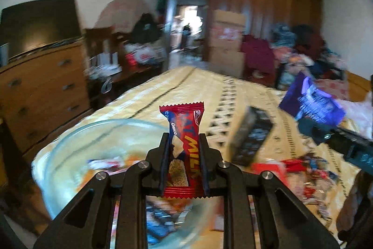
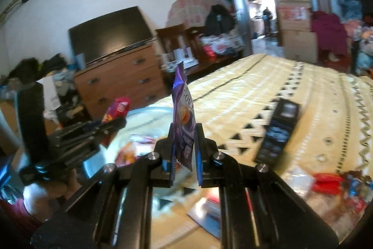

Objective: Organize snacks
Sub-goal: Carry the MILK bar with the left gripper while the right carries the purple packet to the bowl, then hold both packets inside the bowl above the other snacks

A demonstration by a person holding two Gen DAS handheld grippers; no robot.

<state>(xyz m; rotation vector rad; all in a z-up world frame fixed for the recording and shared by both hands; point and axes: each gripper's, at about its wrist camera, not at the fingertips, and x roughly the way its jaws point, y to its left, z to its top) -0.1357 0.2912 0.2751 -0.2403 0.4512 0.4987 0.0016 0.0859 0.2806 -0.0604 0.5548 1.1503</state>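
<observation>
Holding blurred wrappers, clear glass bowl (image 1: 70, 139)

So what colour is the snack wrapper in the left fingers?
Red wrapper, with a dark blue panel and yellow lettering; clearest in the left wrist view.

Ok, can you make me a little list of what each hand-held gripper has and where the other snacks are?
left hand-held gripper: shut on the red snack bar, held upright
right hand-held gripper: shut on the purple packet, held upright
clear bowl: on the bed, some wrapped snacks inside, blurred
dark box: lying on the bedspread, apart from the bowl
loose snacks: a small pile at the near right of the bed
picture: blurry
</observation>
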